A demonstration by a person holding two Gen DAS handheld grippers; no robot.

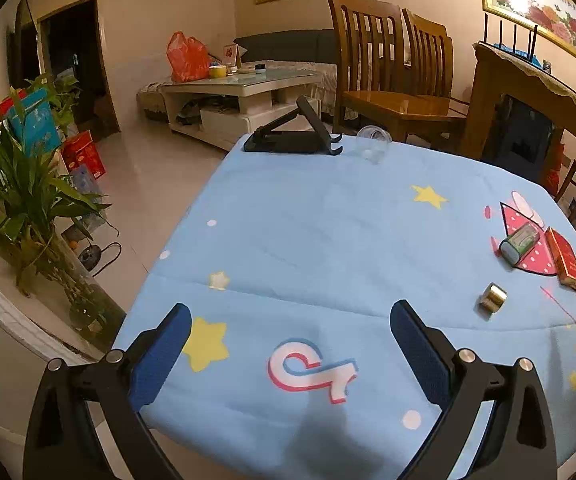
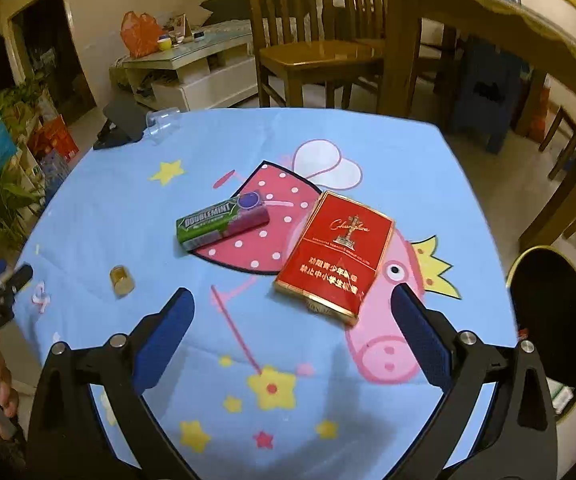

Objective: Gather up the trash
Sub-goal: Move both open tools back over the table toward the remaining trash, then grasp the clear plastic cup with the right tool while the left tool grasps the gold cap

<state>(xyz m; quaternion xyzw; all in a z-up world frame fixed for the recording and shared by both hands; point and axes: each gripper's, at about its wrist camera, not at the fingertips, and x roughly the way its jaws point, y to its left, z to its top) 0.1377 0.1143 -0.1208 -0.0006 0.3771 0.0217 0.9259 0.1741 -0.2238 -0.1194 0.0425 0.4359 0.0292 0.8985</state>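
Observation:
A red cigarette pack (image 2: pixel 335 252) lies on the blue cartoon tablecloth (image 2: pixel 168 320), just ahead of my open, empty right gripper (image 2: pixel 291 304). A green Doublemint gum pack (image 2: pixel 220 220) lies to its left, and a small gold cap (image 2: pixel 122 280) further left. My left gripper (image 1: pixel 289 316) is open and empty over the cloth's near left part. In the left wrist view the gum pack (image 1: pixel 519 242), cigarette pack (image 1: pixel 567 264) and gold cap (image 1: pixel 492 298) lie far to the right. A dark round bin (image 2: pixel 551 340) stands beside the table at the right.
A black phone stand (image 1: pixel 291 132) and a clear plastic cup (image 1: pixel 372 144) sit at the table's far edge. Wooden chairs (image 1: pixel 391 72) and a wooden table (image 1: pixel 535 92) stand behind. Potted plants (image 1: pixel 28 208) and boxes line the left wall.

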